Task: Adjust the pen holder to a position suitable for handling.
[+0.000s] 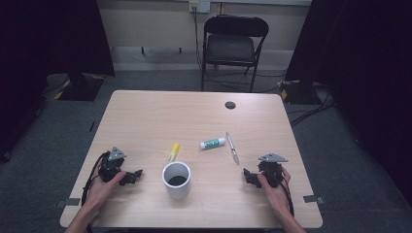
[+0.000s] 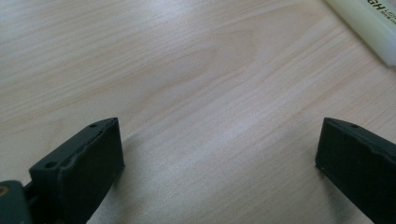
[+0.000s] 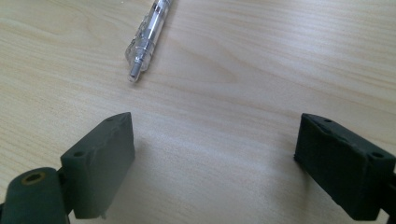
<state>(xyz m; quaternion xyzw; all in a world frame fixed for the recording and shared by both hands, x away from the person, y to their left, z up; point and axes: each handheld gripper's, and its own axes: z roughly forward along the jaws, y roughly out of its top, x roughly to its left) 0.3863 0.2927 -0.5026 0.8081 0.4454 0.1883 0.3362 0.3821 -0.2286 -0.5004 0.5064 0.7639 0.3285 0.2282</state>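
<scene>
While both hands rest low on it, the table (image 1: 204, 116) spreads as a rounded-corner rectangle of pale wood-grain laminate, smooth and matt, with a small dark round grommet (image 1: 230, 105) near its far edge. Beyond it on the grey carpet stands a black folding chair (image 1: 232, 46) with a thin metal frame and a padded seat.

Near the front middle of the table stands a white cup (image 1: 176, 179), a plain upright cylinder with a thick rim and a dark inside. Just beyond its left side lies a yellow highlighter (image 1: 172, 152), a stubby bar pointing away; in the left gripper view its pale, printed barrel (image 2: 373, 28) cuts the upper right corner. To the right of it lies a glue stick (image 1: 212, 143), a short white tube with a green label, on its side. Just right of that lies a slim clear pen (image 1: 232, 147), pointing toward the person; the right gripper view shows its transparent barrel and metal tip (image 3: 145, 39).

The left hand (image 1: 104, 187) comes in from the bottom left, wrapped around the left gripper (image 1: 137, 174), which points right toward the cup. The right hand (image 1: 273, 188) mirrors it from the bottom right, its right gripper (image 1: 246, 175) aimed left toward the cup.

Each gripper is blocky black plastic with a grey three-cornered plate on top. Both stand with jaws spread wide above bare wood, with nothing between them; the highlighter lies ahead of the left one, the pen ahead of the right.
</scene>
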